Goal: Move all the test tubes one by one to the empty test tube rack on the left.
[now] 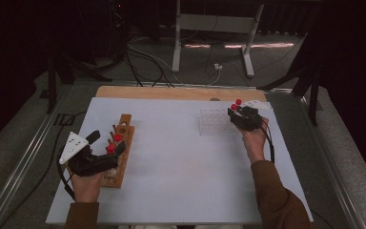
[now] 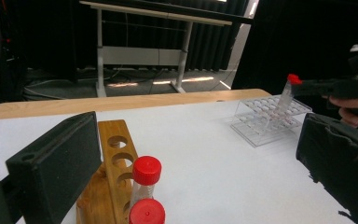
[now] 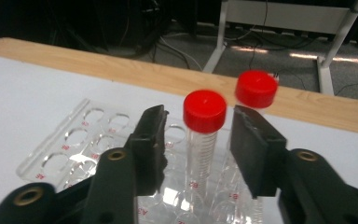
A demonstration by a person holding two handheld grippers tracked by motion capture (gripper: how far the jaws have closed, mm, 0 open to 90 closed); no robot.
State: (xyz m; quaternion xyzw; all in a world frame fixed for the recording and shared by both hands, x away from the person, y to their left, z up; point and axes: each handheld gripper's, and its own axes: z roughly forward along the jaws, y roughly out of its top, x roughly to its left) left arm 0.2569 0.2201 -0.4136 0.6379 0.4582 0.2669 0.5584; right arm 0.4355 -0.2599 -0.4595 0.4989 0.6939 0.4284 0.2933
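Item: red-capped tube (image 3: 204, 135), upright in clear rack (image 3: 65, 154), long axis vertical, between my right fingers (image 3: 249, 149), which stand apart, not touching it. Left fingers (image 2: 51, 163) apart, beside wooden rack (image 2: 114, 158)

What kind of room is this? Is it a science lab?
Probably a lab or test workshop. Red-capped tubes stand in a clear plastic rack and a wooden rack on a white table, with cables on the floor behind.
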